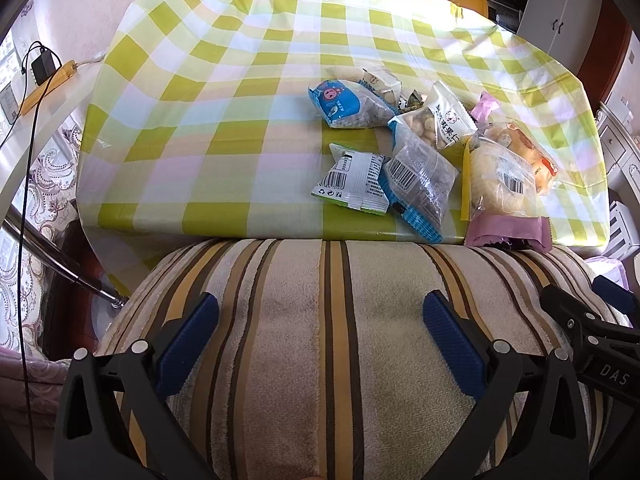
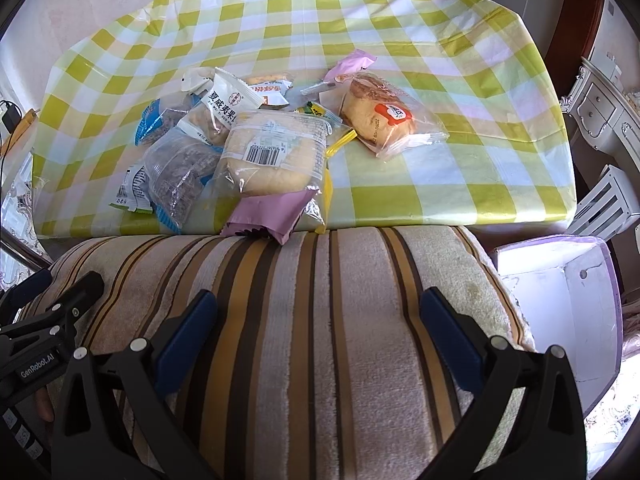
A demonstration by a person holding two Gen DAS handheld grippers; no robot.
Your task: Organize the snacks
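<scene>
Snacks (image 2: 256, 148) heaped on the desk (image 1: 240, 80) — we see them ahead, nearer our right hand-held gripper (image 2: 320, 320); both hand-held grippers — left (image 1: 320, 324) too — gape empty.

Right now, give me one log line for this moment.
stage: not started | left gripper: open, empty, over striped cushion | right gripper: open, empty | snack packets: heaped on checked tablecloth | white box: right of cushion

Glossy plastic tablecloth (image 1: 256, 92); plush striped cushion (image 1: 340, 320).
</scene>
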